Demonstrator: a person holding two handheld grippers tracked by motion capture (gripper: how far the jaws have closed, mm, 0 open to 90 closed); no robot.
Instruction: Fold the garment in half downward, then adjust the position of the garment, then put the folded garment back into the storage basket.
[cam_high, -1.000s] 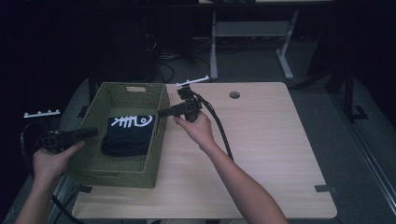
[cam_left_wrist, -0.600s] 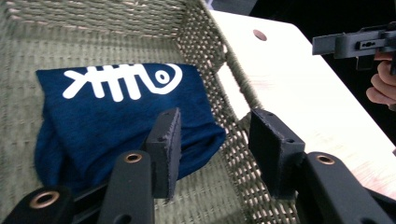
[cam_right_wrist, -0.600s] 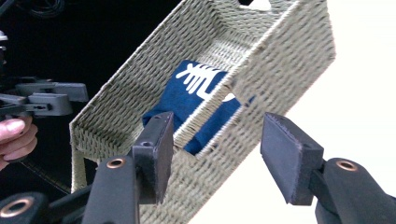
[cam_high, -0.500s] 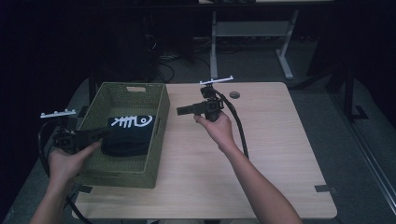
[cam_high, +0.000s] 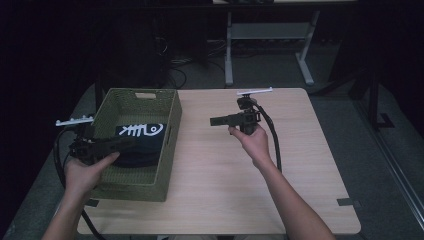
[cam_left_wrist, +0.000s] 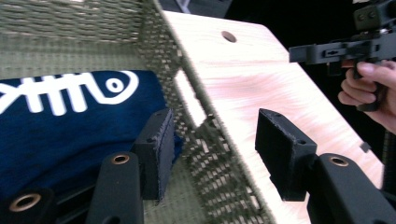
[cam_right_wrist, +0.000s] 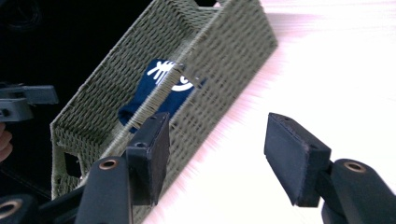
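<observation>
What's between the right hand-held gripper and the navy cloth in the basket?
In the high view: bare wooden tabletop, then the right wall of the green woven basket, between the right hand-held gripper and the folded navy cloth with white print.

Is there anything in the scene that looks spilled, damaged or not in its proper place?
Nothing stands out. The folded dark blue cloth lies inside the green woven basket, which sits upright on the table.

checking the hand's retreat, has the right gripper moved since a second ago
Yes. The right gripper has pulled away from the basket, out over the bare table toward its round hole, jaws open and empty.
</observation>
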